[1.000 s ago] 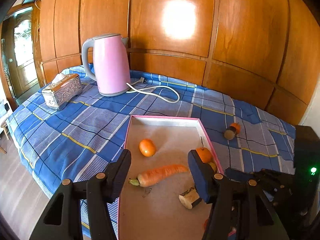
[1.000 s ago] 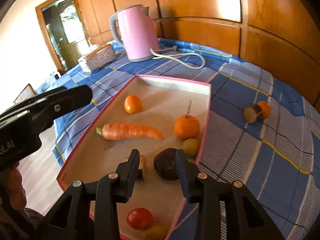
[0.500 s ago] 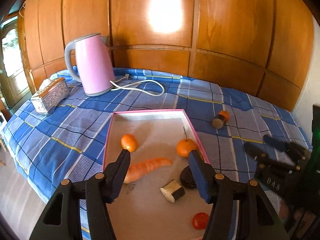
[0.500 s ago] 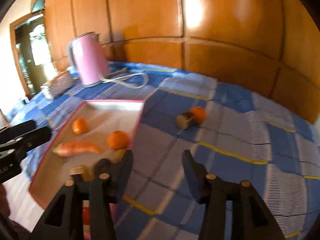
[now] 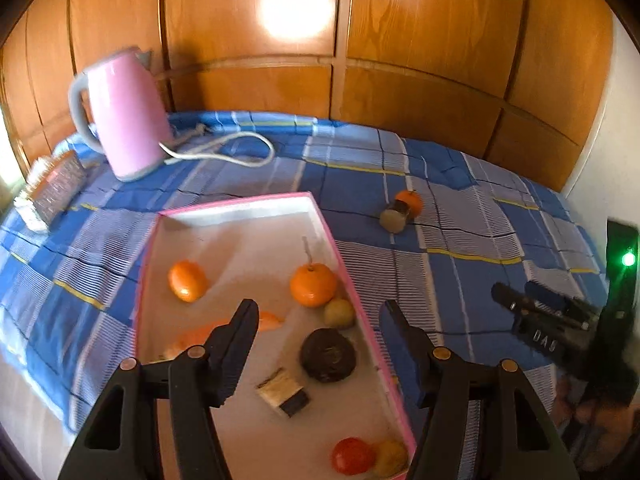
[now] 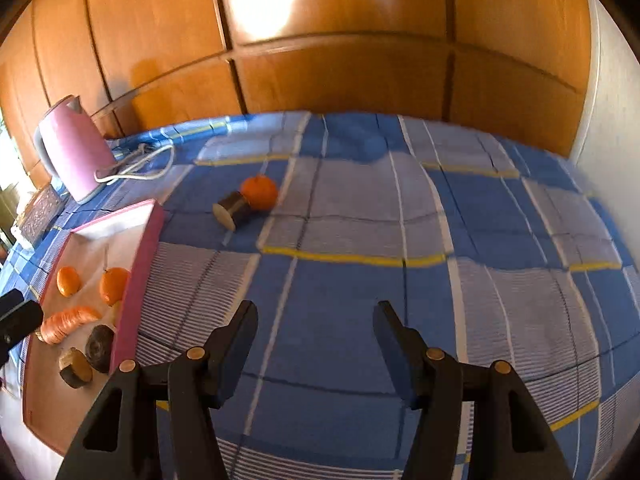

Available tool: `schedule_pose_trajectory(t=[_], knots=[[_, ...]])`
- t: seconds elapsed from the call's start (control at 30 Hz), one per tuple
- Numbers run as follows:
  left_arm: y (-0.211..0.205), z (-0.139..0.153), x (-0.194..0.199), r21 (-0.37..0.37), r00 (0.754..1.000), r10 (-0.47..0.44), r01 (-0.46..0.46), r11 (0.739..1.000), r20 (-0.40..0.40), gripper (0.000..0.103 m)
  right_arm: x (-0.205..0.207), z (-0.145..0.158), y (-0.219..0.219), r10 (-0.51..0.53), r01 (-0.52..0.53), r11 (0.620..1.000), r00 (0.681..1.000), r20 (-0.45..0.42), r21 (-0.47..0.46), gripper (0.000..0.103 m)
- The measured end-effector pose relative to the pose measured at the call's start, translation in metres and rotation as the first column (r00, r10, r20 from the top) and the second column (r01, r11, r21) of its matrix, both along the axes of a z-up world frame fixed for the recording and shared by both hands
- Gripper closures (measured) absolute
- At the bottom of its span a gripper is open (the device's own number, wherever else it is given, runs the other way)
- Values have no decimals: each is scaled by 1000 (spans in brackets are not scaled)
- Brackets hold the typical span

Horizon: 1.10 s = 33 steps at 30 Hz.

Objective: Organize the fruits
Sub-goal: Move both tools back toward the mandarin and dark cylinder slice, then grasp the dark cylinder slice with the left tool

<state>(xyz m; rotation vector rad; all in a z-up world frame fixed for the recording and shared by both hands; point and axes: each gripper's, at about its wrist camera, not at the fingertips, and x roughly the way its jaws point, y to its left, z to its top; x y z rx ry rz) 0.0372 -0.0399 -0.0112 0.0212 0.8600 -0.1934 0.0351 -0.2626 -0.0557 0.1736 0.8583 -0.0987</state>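
We hold the right gripper [image 6: 314, 318] tilted down over bare blue checked cloth [image 6: 480, 220], its jaws apart after just opening, nothing between them. The left gripper [image 5: 316, 316], jaws also apart and empty, angles down over the pink-rimmed tray's [image 5: 360, 304] right edge. An orange [image 6: 259, 192] touching a cut dark piece [image 6: 232, 210] lies on the cloth beyond the tray's far right corner.
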Motion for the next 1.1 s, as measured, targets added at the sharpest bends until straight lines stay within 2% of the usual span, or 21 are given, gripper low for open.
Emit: schedule_pose_trajectory(t=[0.17,0.5,0.63,0.93,1.1], knots=[[-20,-6,24,-35,997,-45,44,998,-57,41,-8,-9,-4,3,-3,1000,1000,-8,26,42],[-74,-22,88,-13,979,-165,164,986,-124,41,-2,-19,-19,13,-11,997,1000,-29,77,42],[-92,-33,116,-10,965,-209,210,978,-157,41,3,-20,-18,41,-39,997,999,-26,70,42],[-115,-56,159,48,948,-227,243,969,-222,39,12,-22,-24,63,-61,994,998,-25,94,42],[-120,-67,175,47,937,-242,262,964,-250,40,19,-22,-27,72,-69,993,997,-24,101,42]])
